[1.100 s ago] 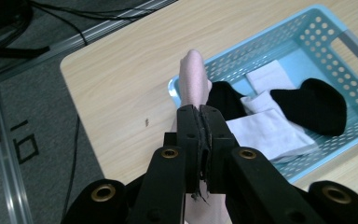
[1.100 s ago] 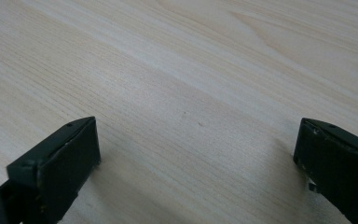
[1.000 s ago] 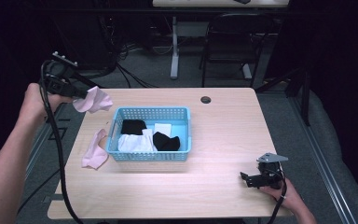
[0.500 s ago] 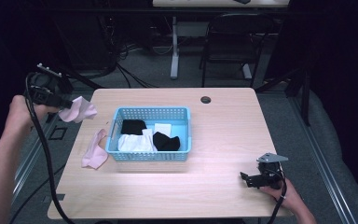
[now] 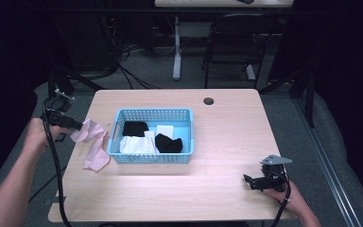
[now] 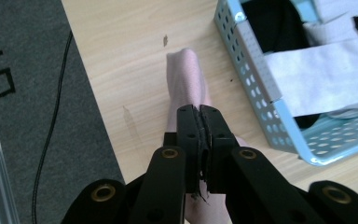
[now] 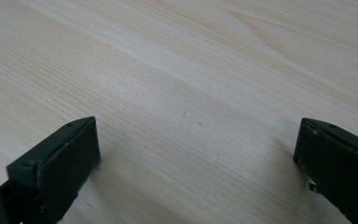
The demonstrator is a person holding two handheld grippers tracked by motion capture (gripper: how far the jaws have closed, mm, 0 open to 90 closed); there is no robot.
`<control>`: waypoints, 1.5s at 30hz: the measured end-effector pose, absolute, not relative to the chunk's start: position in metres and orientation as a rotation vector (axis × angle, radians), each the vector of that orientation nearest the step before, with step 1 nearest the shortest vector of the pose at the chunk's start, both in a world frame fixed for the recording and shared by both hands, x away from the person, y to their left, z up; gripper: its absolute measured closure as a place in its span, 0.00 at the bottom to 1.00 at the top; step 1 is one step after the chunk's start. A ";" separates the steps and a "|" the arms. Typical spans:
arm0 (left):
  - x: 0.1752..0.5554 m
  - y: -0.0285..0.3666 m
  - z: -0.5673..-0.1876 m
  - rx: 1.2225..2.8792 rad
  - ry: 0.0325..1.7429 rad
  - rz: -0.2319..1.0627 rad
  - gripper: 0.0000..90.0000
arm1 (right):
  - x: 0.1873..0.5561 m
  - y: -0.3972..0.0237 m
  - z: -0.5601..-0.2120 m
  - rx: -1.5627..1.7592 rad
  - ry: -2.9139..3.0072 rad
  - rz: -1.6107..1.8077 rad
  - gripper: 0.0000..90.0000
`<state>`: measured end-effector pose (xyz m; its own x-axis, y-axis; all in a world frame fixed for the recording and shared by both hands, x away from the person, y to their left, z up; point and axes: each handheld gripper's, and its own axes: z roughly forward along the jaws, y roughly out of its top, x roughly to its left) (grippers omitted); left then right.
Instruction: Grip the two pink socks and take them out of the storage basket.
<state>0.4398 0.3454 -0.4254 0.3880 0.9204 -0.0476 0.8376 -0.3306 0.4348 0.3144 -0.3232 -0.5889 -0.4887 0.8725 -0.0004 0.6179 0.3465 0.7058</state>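
**Left claw clamped on a pink sock beside the blue basket**

The left claw [image 5: 78, 126] sits off the left side of the blue basket [image 5: 152, 158], at the counter's [image 5: 227, 137] left edge. Its jaws are pressed together on a pink sock [image 5: 90, 132], and the pinched fabric bunches up just left of the basket. In the left gripper view the left claw [image 6: 199, 112] has its two black jaws tight against each other, with the pink sock [image 6: 186, 79] running out past their tips over the wood, close to the basket's perforated wall [image 6: 256, 88] but not touching it there.

A second pink sock [image 5: 97, 156] lies flat on the counter, nearer the person than the held one and just beside the basket's left wall; whether the two socks overlap I cannot tell.

Inside the basket lie black socks [image 5: 168, 143] and white socks [image 5: 137, 144], mixed together.

The right claw [image 5: 248, 179] is well to the right of the basket, near the counter's front edge, held low in the person's right hand [image 5: 290, 198]. In the right gripper view the right claw [image 7: 196, 154] has its jaws spread wide over bare wood, nothing between them.
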 end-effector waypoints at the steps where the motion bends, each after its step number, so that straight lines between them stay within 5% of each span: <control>1: 0.440 0.345 -0.430 2.262 1.526 0.287 0.97 | 0.314 -0.323 -0.589 1.311 2.238 0.925 0.00; 22: 0.440 0.337 -0.518 2.281 1.610 0.208 0.93 | 0.314 -0.323 -0.589 1.311 2.238 0.930 0.00; 26: 0.433 0.342 -0.517 2.245 1.598 0.230 0.81 | 0.314 -0.323 -0.589 1.311 2.237 0.923 0.00; 36: 0.406 0.353 -0.498 2.137 1.580 0.371 0.21 | 0.314 -0.323 -0.589 1.311 2.236 0.925 0.00; 45: 0.373 0.355 -0.505 2.045 1.558 0.501 0.00 | 0.314 -0.323 -0.589 1.313 2.235 0.929 0.00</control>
<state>0.3726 0.3549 -0.5048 0.2714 0.9623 -0.0181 0.7715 -0.2063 0.6019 0.3141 -0.3230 -0.5889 -0.4881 0.8728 0.0029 0.6177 0.3431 0.7076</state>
